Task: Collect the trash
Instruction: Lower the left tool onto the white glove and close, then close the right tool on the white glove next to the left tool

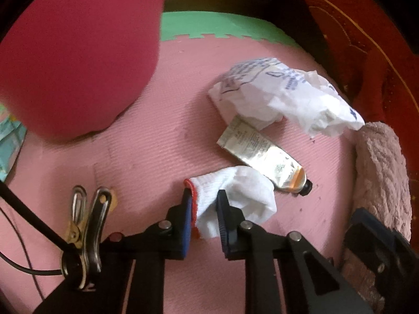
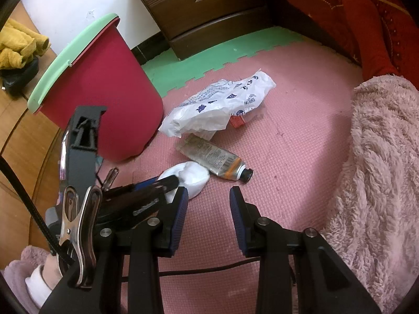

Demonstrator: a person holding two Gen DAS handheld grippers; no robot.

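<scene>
- Our left gripper (image 1: 204,209) is clamped on the white sock with the red cuff (image 1: 235,196), which lies on the pink foam mat (image 1: 146,157) just beside the hand-cream tube (image 1: 264,159).
- Before lifting, we should check that both pads bite cloth near the cuff, not just a loose fold.
- We then raise it straight up so it does not drag the tube, and carry it to the red bin (image 2: 110,104) nearby.
- Our right gripper (image 2: 208,204) hangs parted and empty; the crumpled plastic bag (image 2: 217,104) waits.
</scene>
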